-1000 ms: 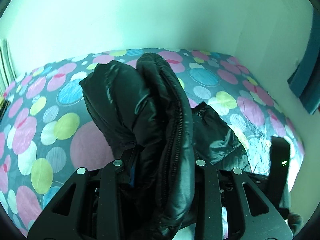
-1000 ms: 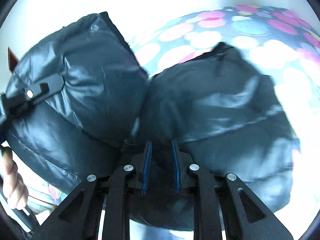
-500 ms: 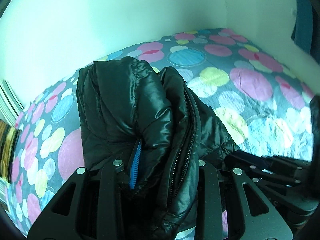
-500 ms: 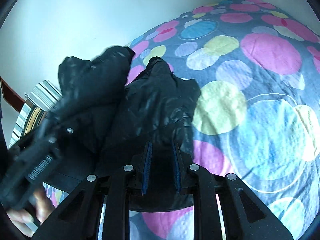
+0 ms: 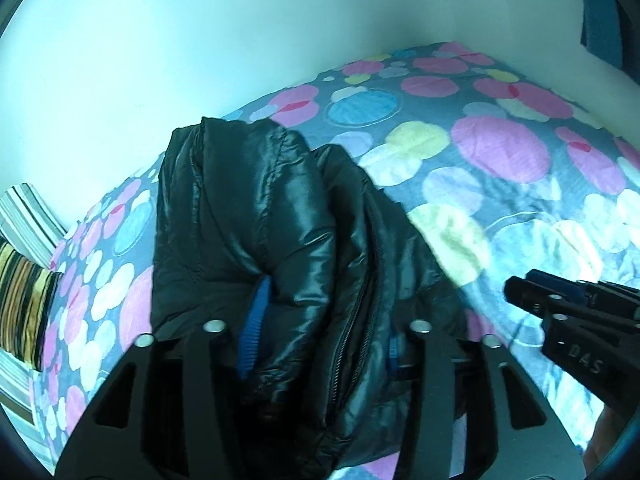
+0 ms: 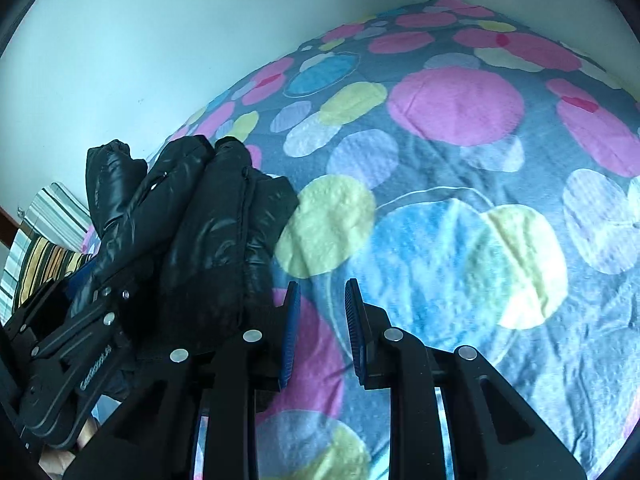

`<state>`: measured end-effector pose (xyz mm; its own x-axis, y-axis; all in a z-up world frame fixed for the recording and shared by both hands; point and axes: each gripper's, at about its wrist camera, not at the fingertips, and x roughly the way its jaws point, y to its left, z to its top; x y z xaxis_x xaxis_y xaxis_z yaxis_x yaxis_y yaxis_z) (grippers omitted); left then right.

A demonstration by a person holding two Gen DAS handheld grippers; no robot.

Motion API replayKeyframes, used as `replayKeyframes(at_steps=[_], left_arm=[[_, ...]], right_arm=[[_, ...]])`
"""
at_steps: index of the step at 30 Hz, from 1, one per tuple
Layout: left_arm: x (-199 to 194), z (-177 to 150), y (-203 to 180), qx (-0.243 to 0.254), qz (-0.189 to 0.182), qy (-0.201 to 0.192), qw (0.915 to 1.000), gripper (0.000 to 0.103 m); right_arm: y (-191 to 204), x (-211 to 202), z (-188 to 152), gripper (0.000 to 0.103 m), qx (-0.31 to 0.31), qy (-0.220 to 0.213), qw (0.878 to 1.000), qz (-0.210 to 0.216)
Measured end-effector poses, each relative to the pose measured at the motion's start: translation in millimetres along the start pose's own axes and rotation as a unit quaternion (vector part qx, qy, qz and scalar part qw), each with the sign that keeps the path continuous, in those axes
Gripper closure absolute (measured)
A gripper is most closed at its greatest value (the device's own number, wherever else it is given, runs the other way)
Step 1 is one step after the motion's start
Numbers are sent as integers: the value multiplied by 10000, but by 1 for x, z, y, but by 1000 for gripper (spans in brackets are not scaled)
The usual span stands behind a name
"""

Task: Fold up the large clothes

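Across the lower centre of the left wrist view, the left gripper [image 5: 320,340] is clenched on a thick bunch of a black puffer jacket [image 5: 256,232], its blue pads [image 5: 253,328] half buried in the shiny quilted folds, with the zipper [image 5: 352,332] running down between the fingers. The jacket rises from the grip toward the middle of the frame, over a bedspread [image 5: 500,152] printed with pink, blue and yellow circles, while a striped pillow [image 5: 24,280] sits at the left edge and the right gripper [image 5: 520,292] juts in from the lower right, apart from the cloth. At the bottom of the right wrist view, that right gripper [image 6: 320,316] has its jaws released with only bedspread [image 6: 460,104] showing between the blue pads [image 6: 291,332]; the jacket [image 6: 208,232] lies heaped at left, just beside its left finger, and the left gripper [image 6: 100,304] clamps it from the lower left corner. The step in hand looks like regrasping between folds: the bundle is gathered but loose. Next, the right gripper likely needs to find a free edge or hem of the jacket, close on it, and work with the left to lay the bulk flat and square.
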<state>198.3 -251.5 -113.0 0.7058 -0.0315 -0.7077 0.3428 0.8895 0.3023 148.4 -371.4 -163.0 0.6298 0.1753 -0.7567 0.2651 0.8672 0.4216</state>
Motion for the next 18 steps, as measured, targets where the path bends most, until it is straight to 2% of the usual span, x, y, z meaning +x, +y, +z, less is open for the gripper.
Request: replayKeyframes(at_steps=[4, 5, 6, 8, 11, 13, 16, 18], left_arm=[[-16, 1, -5, -86, -243, -119, 9996, 40], [-20, 1, -6, -99, -302, -146, 9994, 39], [-28, 1, -6, -100, -432, -208, 9988, 38], [-41, 1, -6, -85, -610, -296, 9977, 36], [-66, 1, 2, -70, -840, -496, 9952, 36], [-80, 1, 14, -137, -890, -636, 9939, 36], [-100, 1, 46, -416, -929, -838, 9913, 36], [-110, -1, 77, -685, -741, -1017, 9897, 33]], right_arm=[[-2, -6, 0, 79, -29, -41, 10000, -61], [-2, -8, 0, 77, -40, -63, 9999, -83], [-2, -11, 0, 69, -43, -80, 9999, -90], [1, -17, 1, 61, -63, -173, 9997, -135], [10, -25, 2, 60, -146, -248, 9995, -138], [18, -31, 3, 59, -205, -303, 9993, -113], [34, -38, 7, 52, -300, -404, 9987, -34], [52, -42, 11, 49, -442, -473, 9979, 38]])
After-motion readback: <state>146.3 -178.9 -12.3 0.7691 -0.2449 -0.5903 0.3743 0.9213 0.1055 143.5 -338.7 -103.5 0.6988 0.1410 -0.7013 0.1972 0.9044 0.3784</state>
